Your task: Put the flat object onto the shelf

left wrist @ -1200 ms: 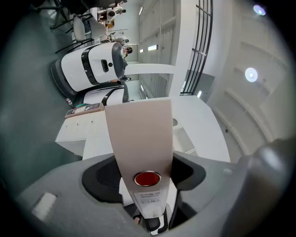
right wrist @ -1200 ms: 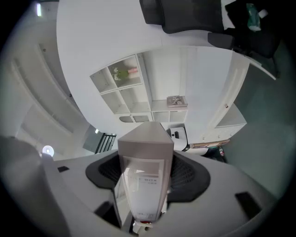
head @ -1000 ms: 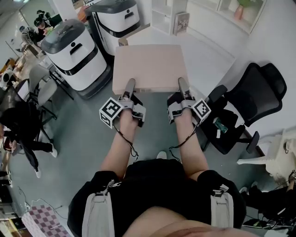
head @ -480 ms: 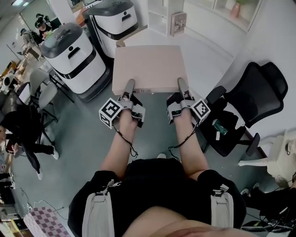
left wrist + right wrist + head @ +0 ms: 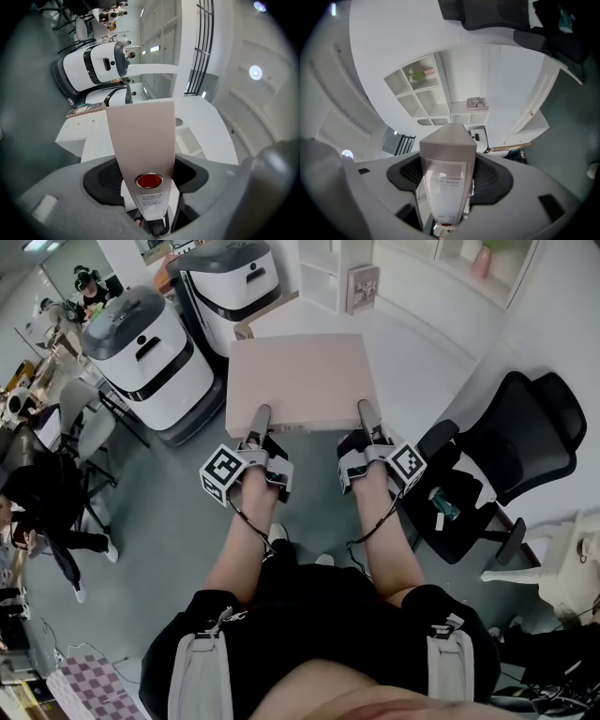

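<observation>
Left gripper (image 5: 259, 420): jaws set wide, clamped on the edge of the box (image 5: 300, 379) farthest from the shelf (image 5: 323, 277). Box: held level in the air, well short of the shelf. Right gripper (image 5: 367, 414): clamped on the same edge. Pickup appears complete. Approach, set-down and release remain.

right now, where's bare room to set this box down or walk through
Free: white floor ahead, between box and shelf; cubbies beside the plant look empty. Crowded: white machines on the left, black chair on the right.
</observation>
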